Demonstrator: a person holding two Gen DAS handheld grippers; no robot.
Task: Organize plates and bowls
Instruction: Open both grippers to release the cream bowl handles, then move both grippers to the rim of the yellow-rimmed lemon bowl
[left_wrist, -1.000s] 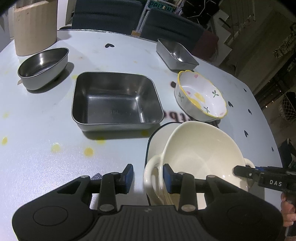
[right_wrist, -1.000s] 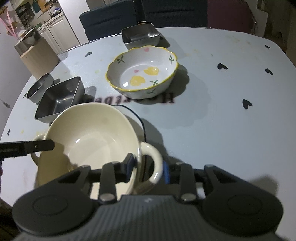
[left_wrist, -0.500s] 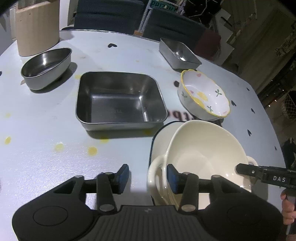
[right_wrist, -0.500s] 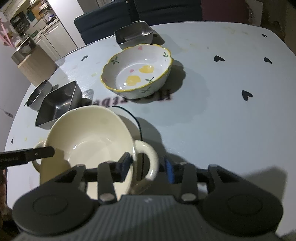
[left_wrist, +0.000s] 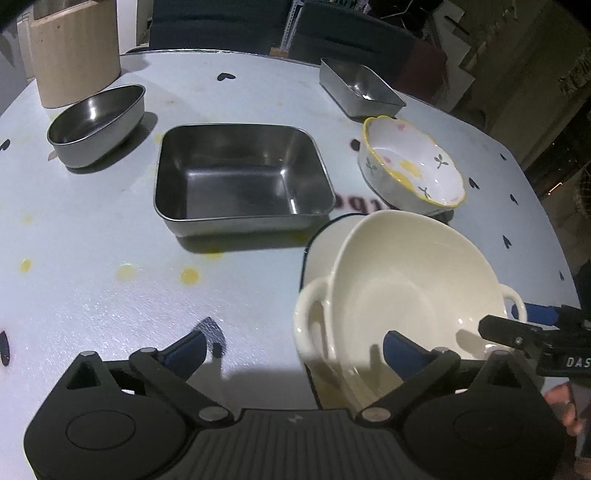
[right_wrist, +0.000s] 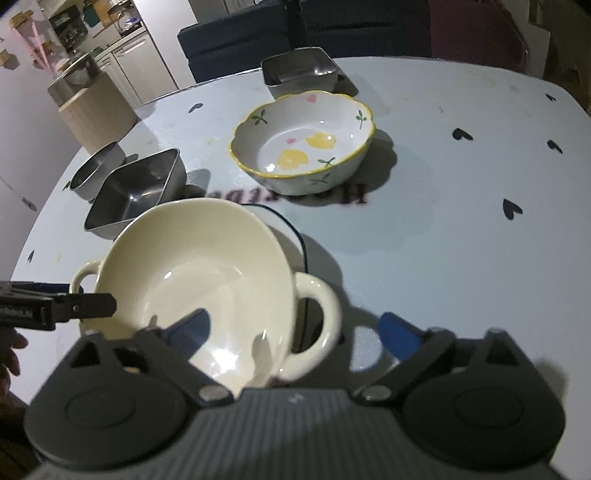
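Cream two-handled bowl (left_wrist: 406, 280) sits on a white plate with a dark rim (left_wrist: 317, 251) near the front edge of the pale blue tabletop (left_wrist: 92, 258), which is printed with small black hearts. Both tools have just been opening, and their blue pads now stand wide apart, clear of the bowl. The left tool (left_wrist: 291, 350) straddles the bowl's left handle (left_wrist: 310, 314), with one pad outside it over the tabletop and the other over the bowl's inside; the handle lies between the pads untouched. The right tool (right_wrist: 295, 332) straddles the opposite handle (right_wrist: 317, 325) in the same way, released.

Behind the cream bowl stands a scalloped ceramic bowl with a yellow rim (right_wrist: 303, 140), painted with yellow and pink shapes and green sprigs. A square steel dish (left_wrist: 240, 181) sits to the left of the plate, an oval steel bowl (left_wrist: 96, 122) further left, and a smaller rectangular steel dish (left_wrist: 358, 88) at the far side, just behind the scalloped bowl. A beige cylindrical container (left_wrist: 74, 51) stands at the far left corner.
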